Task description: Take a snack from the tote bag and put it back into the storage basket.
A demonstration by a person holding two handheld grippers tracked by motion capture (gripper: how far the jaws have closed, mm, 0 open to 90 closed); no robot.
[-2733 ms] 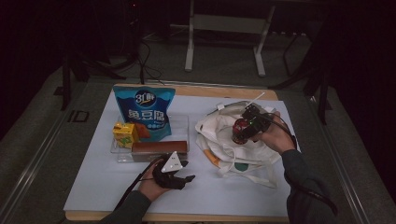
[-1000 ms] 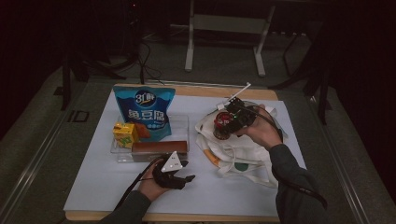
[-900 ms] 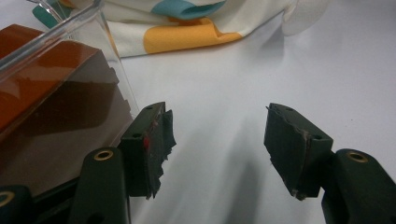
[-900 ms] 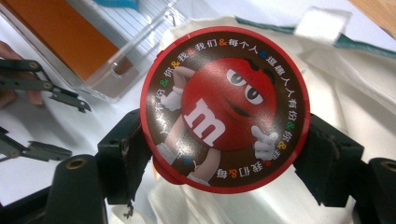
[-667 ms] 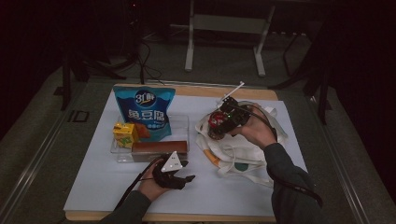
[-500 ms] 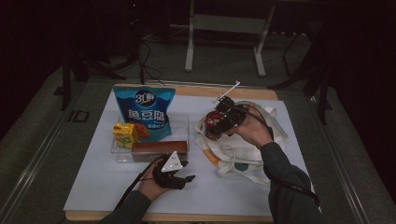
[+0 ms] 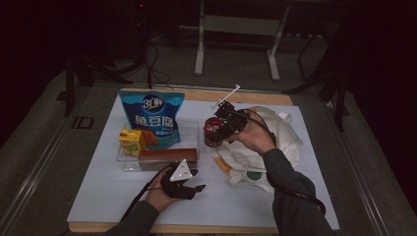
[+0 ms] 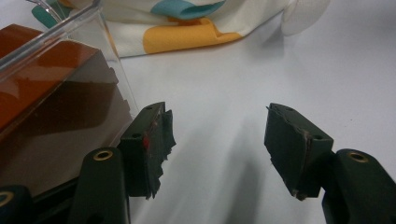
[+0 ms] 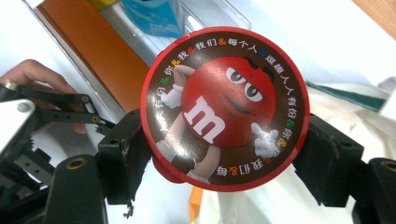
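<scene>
High view: right gripper [image 7: 221, 129] clamped on a round candy tub [image 7: 212, 133] above the tabletop's middle, beside the clear tray [image 7: 129, 164]; could clip the tray wall. Left gripper view: jaws wide apart, empty, resting by the tray. Right gripper view: jaws pinching only the tub's [image 9: 225, 108] curved sides, so could slip out.

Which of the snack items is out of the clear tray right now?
The round red candy tub, clamped in the right gripper. The blue bag, yellow carton and brown box sit in the tray.

left gripper [image 7: 189, 183] fingers apart, right gripper [image 7: 216, 132] clamped
</scene>
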